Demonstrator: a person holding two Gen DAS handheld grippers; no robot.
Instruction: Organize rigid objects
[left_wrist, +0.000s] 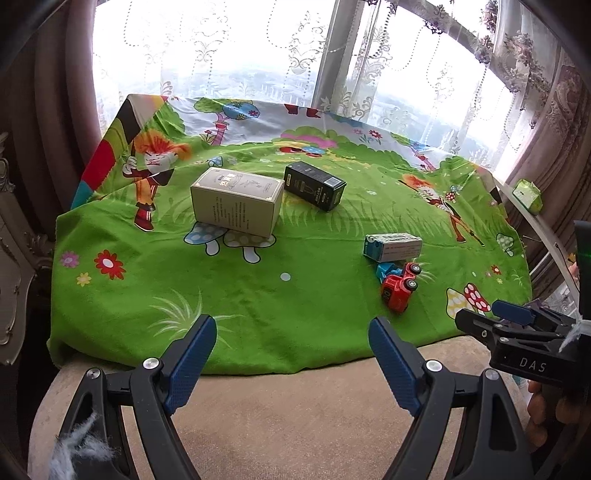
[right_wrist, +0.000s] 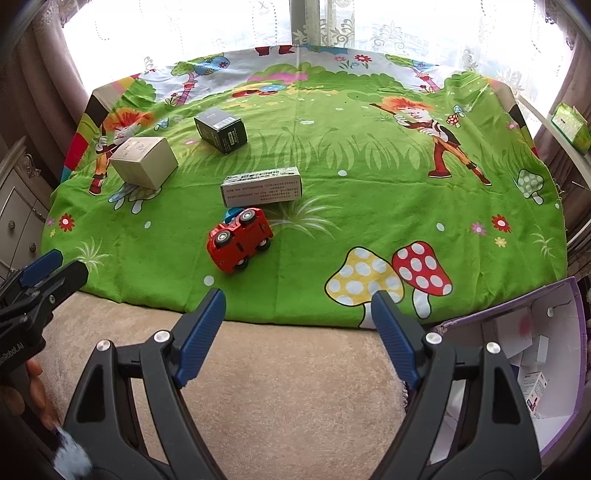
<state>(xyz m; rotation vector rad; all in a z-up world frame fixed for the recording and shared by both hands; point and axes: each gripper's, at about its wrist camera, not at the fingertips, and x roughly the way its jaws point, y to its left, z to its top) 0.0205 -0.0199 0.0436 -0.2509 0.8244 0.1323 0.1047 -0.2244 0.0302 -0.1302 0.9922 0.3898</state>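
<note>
Three cartons, beige (left_wrist: 236, 201), black (left_wrist: 314, 185) and white (left_wrist: 392, 246), and one overturned red toy car (left_wrist: 399, 286) at centre frame; left claw (left_wrist: 291, 332) and right claw (right_wrist: 299, 308) both apart, empty.

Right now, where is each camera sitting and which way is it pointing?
Left wrist: on the left gripper, angled down across the green cloth toward the window; its open jaws show, plus the right gripper at right.
Right wrist: on the right gripper, same heading; open jaws, the left gripper at left, a purple-edged box at right.
Shared: red toy car, beige box, black box, long box.
</note>
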